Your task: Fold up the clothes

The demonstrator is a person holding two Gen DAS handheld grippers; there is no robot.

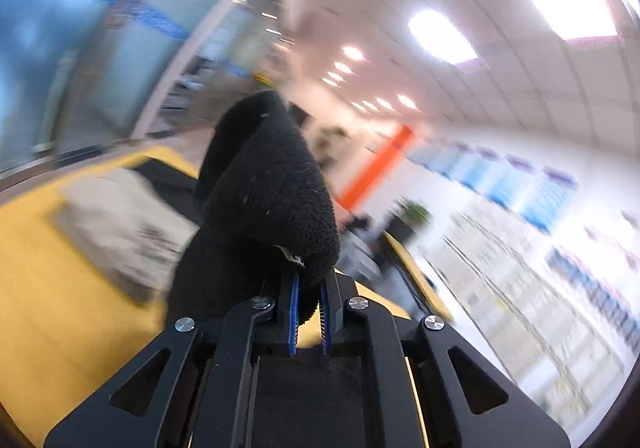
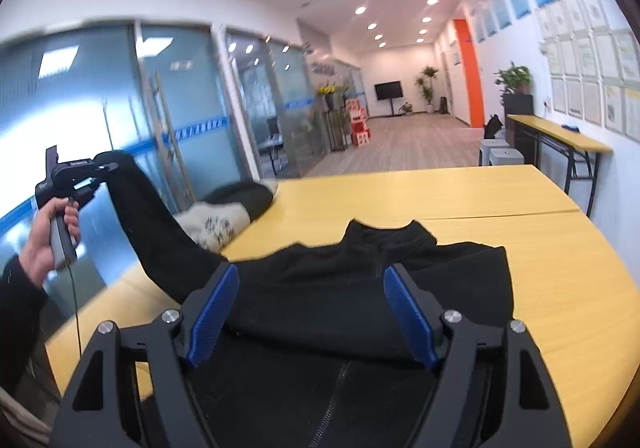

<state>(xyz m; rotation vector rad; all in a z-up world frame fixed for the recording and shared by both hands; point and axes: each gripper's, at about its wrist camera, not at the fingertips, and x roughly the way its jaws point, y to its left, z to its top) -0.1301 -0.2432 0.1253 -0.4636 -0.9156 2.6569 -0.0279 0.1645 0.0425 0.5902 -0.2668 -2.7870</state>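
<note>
Left wrist view: the left gripper [image 1: 308, 304] has its blue pads closed narrowly on the cuff of the sleeve [image 1: 264, 188], whose fleecy black end bulges up past the fingertips and fills the middle of the frame. The room behind is smeared by motion blur.

Right wrist view: sharp, and it shows the whole layout. The black jacket [image 2: 360, 288] lies flat on the yellow table [image 2: 540, 248], directly under the right gripper [image 2: 310, 312], whose fingers stand wide apart with nothing between them.

Left gripper seen from the right: the left hand [image 2: 44, 236] holds the left gripper [image 2: 106, 168] raised off the table's left edge, with the sleeve [image 2: 148, 224] stretched up to it.

Jacket axis: collar pointing away from the camera, zipper running toward it down the middle.

Sleeve axis: a diagonal rising from the jacket's left shoulder, up and to the left.

Other clothes: a grey and black pile [image 2: 228, 216] sits at the table's far left; in the left wrist view it is only a pale blur [image 1: 120, 224].

Cut off: the jacket's lower hem is hidden below the right gripper's body.

Hard to tell: whether the right fingertips touch the cloth.
</note>
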